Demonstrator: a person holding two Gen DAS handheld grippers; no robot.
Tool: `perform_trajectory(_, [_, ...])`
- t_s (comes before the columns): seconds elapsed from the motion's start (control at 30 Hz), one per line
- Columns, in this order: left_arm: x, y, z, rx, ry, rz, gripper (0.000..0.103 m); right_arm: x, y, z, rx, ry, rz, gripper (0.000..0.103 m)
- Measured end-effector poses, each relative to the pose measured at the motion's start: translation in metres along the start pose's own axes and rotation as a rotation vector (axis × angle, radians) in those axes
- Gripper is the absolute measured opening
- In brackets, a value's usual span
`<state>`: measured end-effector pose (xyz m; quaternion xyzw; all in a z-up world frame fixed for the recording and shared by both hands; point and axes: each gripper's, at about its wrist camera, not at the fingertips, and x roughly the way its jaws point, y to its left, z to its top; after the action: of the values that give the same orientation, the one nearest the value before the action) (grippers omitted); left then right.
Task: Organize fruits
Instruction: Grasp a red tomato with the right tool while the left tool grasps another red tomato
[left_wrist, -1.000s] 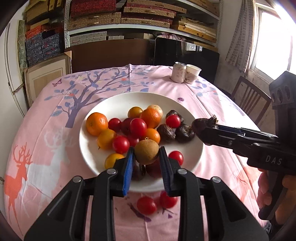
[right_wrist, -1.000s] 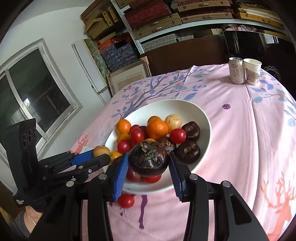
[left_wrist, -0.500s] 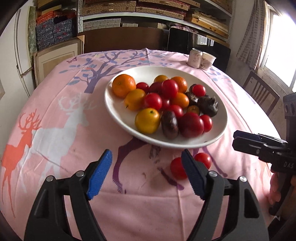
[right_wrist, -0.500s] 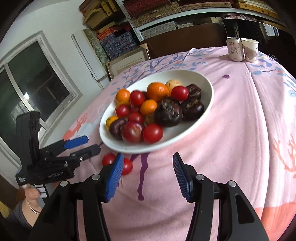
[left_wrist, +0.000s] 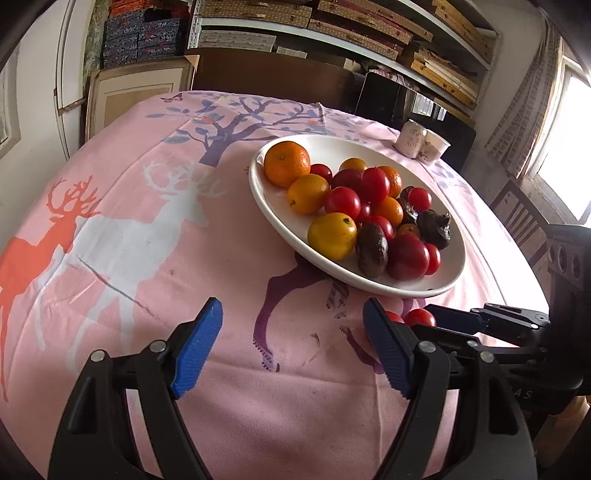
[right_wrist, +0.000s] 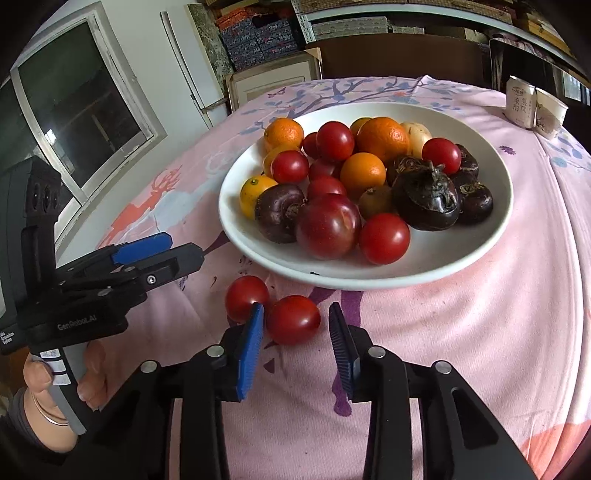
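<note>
A wide white plate (right_wrist: 491, 236) sits on the bench, which is covered with a pink cloth (left_wrist: 147, 236) printed with deer and a tree. From left to right in the right wrist view the plate holds small oranges (right_wrist: 283, 133) and a yellow fruit (right_wrist: 255, 194) at its left edge, then red cherry tomatoes (right_wrist: 334, 140), a dark brown round fruit (right_wrist: 279, 212) and a large deep-red plum (right_wrist: 328, 226) at the front, a big orange (right_wrist: 382, 139) and a pale fruit (right_wrist: 417, 134) toward the back, and a cluster of wrinkled dark fruits (right_wrist: 426, 197) on the right. The fruit is heaped to the middle and left; the plate's right rim is bare.

Two glossy red cherry tomatoes lie off the plate on the cloth, just in front of its near rim, touching each other. The left tomato (right_wrist: 245, 298) sits outside the right tool (right_wrist: 295, 328), against the tip of its left blue pad. The right tomato (right_wrist: 293, 319) lies between the two pads, whose jaws are closing around it; a gap shows on its right side.

The left tool (left_wrist: 291, 341) is spread wide and empty over bare cloth, left of the loose tomatoes.

Far back on the right stand a can (right_wrist: 520, 101) and a paper cup (right_wrist: 550, 112), side by side.
</note>
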<state>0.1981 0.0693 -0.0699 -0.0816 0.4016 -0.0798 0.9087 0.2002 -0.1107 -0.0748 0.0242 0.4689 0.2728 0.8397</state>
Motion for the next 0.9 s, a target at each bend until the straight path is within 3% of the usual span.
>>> perform_trajectory(0.2, [-0.007, -0.008, -0.001, 0.040, -0.034, 0.002, 0.076, -0.010, -0.009, -0.004, 0.045, -0.045, 0.037, 0.029])
perform_trajectory(0.37, [-0.010, -0.033, -0.004, 0.168, -0.046, 0.010, 0.081, -0.040, -0.030, -0.022, 0.096, -0.118, 0.059, 0.030])
perform_trajectory(0.7, [0.014, -0.079, -0.012, 0.282, 0.069, 0.083, 0.081, -0.076, -0.082, -0.050, 0.182, -0.157, -0.054, 0.030])
perform_trajectory(0.9, [0.031, -0.085, -0.014, 0.277, 0.135, 0.101, 0.081, -0.078, -0.101, -0.057, 0.227, -0.163, -0.054, 0.030])
